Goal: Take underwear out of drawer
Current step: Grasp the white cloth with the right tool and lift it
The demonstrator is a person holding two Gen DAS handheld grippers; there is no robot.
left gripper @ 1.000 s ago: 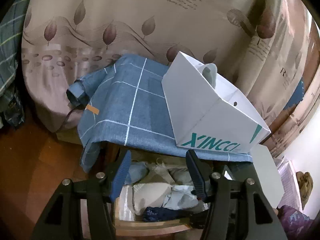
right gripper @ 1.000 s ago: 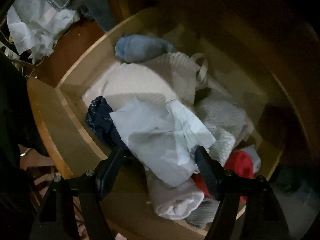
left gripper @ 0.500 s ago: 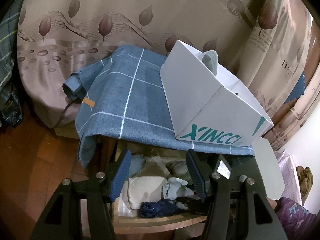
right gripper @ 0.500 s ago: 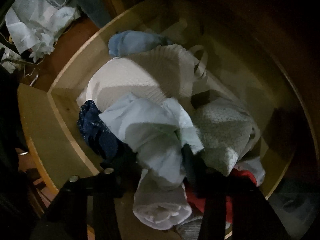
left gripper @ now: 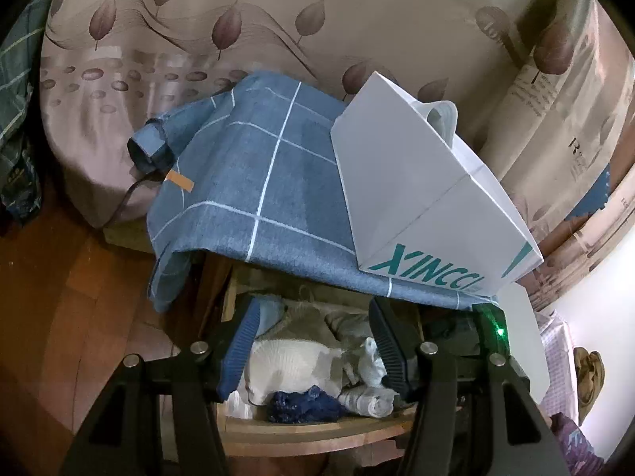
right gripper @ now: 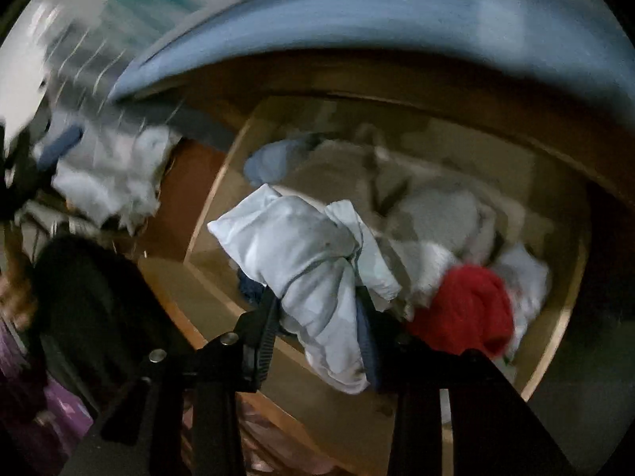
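So the right gripper has its fingers clamped on a crumpled pale blue cotton underwear piece, lifted just above the open wooden drawer full of clothes. Left gripper hovers over the drawer, fingers apart, empty. Behind sits a white paper bag on blue checked cloth.

The underwear is a pale blue, crumpled piece of cloth, bunched and folded over itself, hanging above the other clothes. The drawer is light wood, pulled open, and holds a jumble of garments: a white knit piece, a dark blue one, a red one, a light blue roll at the back.
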